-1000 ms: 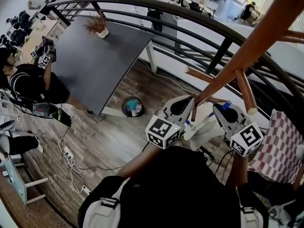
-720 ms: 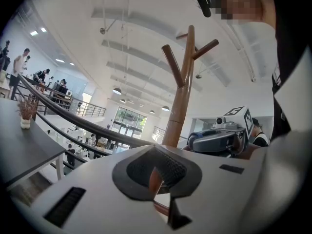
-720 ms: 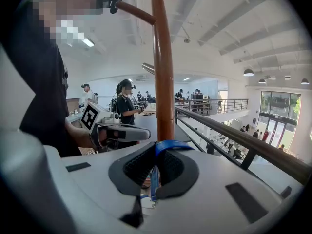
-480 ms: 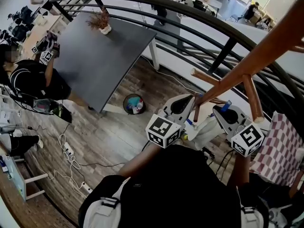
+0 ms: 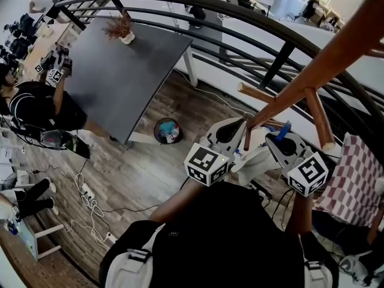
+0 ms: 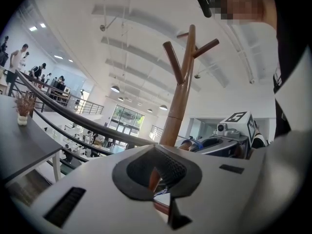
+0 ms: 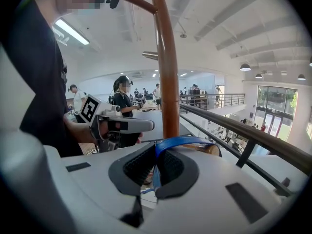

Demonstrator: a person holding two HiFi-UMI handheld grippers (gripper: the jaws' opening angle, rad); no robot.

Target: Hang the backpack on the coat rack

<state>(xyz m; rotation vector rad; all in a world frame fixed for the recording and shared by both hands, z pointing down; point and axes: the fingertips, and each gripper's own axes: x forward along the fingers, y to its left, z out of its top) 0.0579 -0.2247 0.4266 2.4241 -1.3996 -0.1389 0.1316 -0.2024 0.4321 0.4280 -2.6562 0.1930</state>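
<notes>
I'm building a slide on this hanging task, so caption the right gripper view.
Right gripper, fingers shut on a blue strap, holds it beside the wooden coat rack pole.

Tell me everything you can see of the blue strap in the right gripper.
The blue strap is a narrow flat band, woven by its look. The right gripper is shut on it: it rises edge-on between the ribbed pads, then arcs forward as a loop over what looks like a rounded wooden peg tip of the coat rack, apparently resting on it. The head view shows only a short blue piece above that gripper. What it is sewn to is hidden.
</notes>
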